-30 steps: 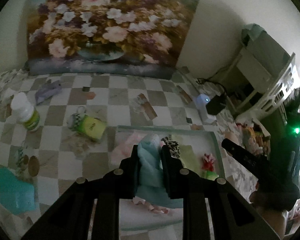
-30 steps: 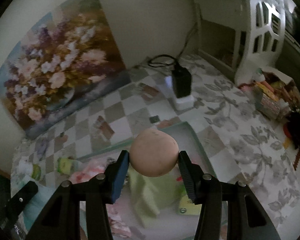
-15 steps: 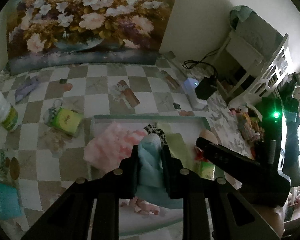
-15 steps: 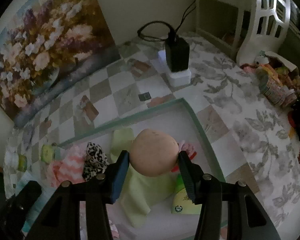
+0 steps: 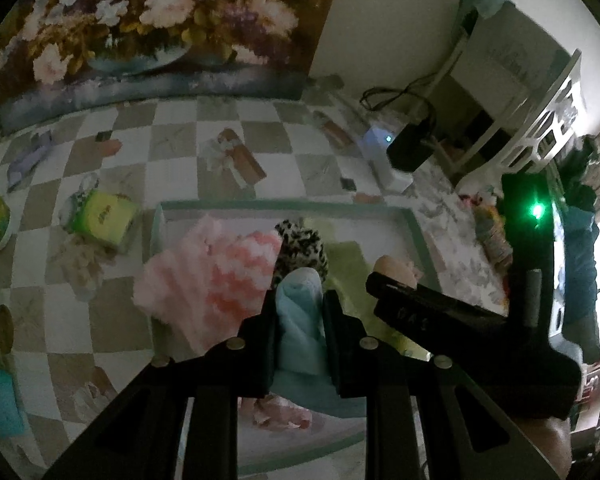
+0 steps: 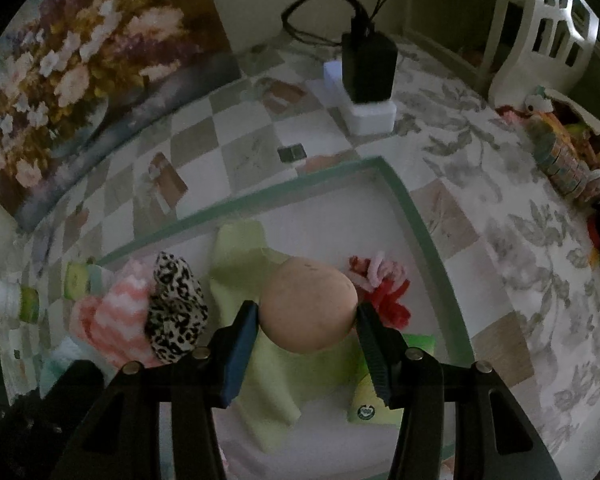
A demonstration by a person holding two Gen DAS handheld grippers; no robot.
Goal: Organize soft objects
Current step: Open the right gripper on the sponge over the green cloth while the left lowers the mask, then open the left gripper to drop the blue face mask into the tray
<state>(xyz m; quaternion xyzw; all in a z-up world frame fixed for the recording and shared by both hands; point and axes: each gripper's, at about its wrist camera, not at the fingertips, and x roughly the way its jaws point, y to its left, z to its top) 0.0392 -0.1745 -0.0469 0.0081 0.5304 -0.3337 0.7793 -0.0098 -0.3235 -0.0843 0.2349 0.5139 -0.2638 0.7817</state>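
Left tongs (image 5: 300, 312) clamp an upright blue cloth roll (image 5: 300, 320); right tongs (image 6: 306, 320) clamp a sideways-lying peach ball (image 6: 308, 304)

Both hand-held tools are built of matte black plastic, each with two flat, angular arms ending in blocky fingers. The left gripper (image 5: 300, 312) carries round silver screw heads along its arms and plain black pads. The right gripper (image 6: 308, 320) has the same silver screws but blue-edged pads with ribbed faces. Seen beside the left gripper, the right tool's upright black body shows a glowing green light and faint embossed lettering on one finger.
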